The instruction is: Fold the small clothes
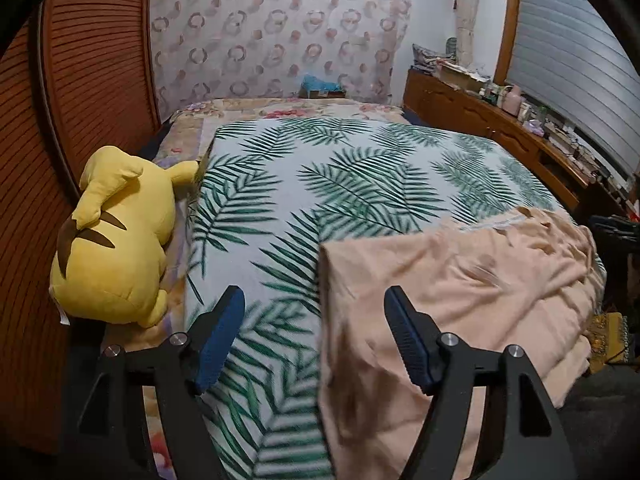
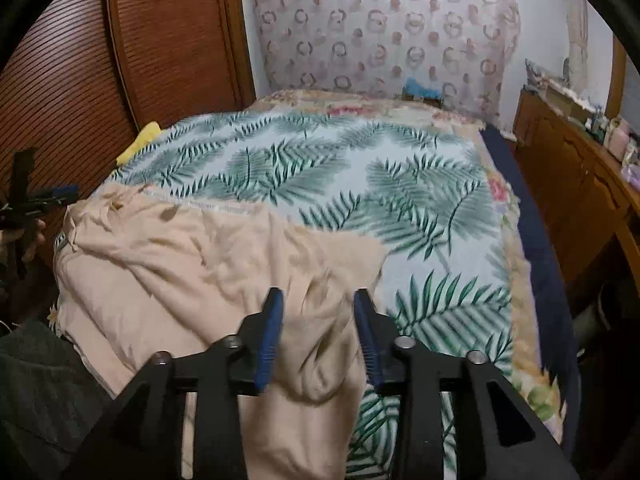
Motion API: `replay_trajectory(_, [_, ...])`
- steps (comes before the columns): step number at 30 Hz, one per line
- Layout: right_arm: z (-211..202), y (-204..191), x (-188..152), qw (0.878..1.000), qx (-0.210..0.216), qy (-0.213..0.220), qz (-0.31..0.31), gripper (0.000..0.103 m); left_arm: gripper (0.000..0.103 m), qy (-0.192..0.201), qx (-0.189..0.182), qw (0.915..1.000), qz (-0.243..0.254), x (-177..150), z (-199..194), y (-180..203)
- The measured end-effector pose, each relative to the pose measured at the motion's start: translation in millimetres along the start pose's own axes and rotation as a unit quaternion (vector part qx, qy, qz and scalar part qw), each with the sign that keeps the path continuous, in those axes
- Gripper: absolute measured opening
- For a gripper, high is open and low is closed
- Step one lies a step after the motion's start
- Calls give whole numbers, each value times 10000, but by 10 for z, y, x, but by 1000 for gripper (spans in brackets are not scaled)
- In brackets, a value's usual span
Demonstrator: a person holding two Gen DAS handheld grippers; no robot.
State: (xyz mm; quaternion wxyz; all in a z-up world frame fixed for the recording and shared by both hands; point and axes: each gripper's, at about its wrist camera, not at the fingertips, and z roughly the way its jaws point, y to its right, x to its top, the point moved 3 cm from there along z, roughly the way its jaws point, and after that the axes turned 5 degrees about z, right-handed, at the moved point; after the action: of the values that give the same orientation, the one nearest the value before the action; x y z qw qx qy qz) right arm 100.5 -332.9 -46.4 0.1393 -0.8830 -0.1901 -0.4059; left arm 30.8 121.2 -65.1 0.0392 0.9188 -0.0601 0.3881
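The peach garment (image 1: 460, 288) lies on the bed (image 1: 360, 168); left gripper (image 1: 314, 300) and right gripper (image 2: 318, 300) both stand apart, gripping nothing.

Louvred wooden doors (image 1: 92, 80), patterned wall curtain (image 1: 272, 32), cluttered wooden dresser (image 1: 480, 116), shuttered window (image 1: 576, 64).

No text, label, brand, number or sign can be read in either view; the pale strip along the top edge of the peach garment (image 2: 208, 206) seems to carry small print, but it is too blurred to make out
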Motion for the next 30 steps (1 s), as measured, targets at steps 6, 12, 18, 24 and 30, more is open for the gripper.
replay_trajectory(6, [214,120,90,9997,-248,20,-14,52,73,-92,12,9999,75,178,228,-66])
replay_trajectory(12, [569,205,133,9994,-275,-195,117,52,73,-311,-68,9993,214,282,480,-34])
replay_trajectory(18, [779,246,120,9987,-201,-405,244,52,73,-486,-214,9982,265,252,624,19])
replay_trajectory(24, [831,299,116,9984,-73,-465,322,52,65,-480,-359,9979,235,244,642,31])
replay_trajectory(30, [843,309,102,9986,-58,-450,275,52,57,-544,-414,9972,312,216,684,83])
